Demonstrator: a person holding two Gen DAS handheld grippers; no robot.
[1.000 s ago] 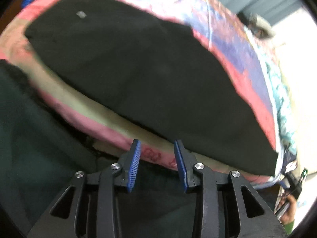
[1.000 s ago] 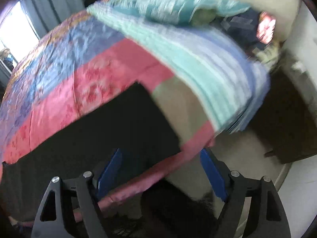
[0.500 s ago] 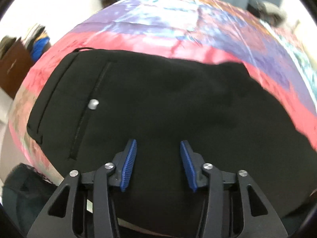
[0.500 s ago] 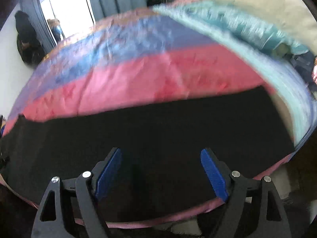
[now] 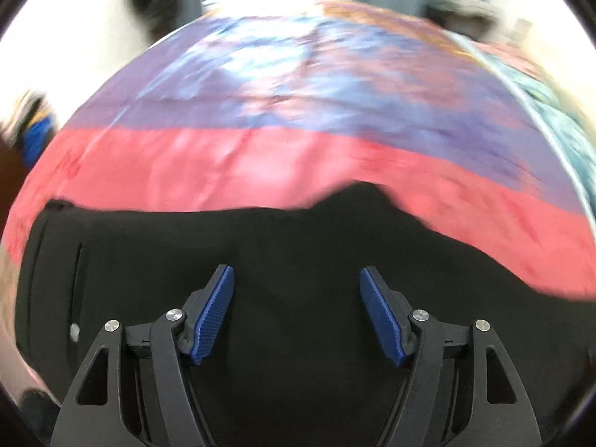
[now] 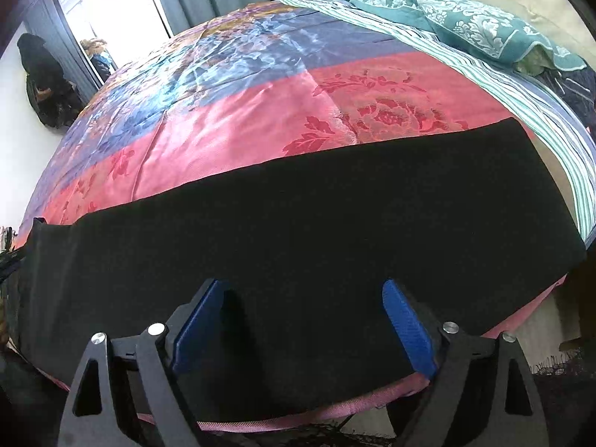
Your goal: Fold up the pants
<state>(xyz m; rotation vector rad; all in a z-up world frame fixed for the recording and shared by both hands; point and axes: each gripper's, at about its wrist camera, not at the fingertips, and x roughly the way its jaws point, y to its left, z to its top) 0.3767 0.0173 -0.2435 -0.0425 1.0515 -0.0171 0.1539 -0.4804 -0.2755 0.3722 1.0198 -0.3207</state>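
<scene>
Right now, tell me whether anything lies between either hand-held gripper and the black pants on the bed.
Nothing visible does. The black pants lie flat on the quilt, bare on top. The left hand-held gripper and the right hand-held gripper both stand open directly over the cloth, gripping nothing.

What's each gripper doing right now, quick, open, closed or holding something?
Left gripper: open, just been opening, empty, above the black pants.
Right gripper: open, just been opening, empty, above the pants.
</scene>
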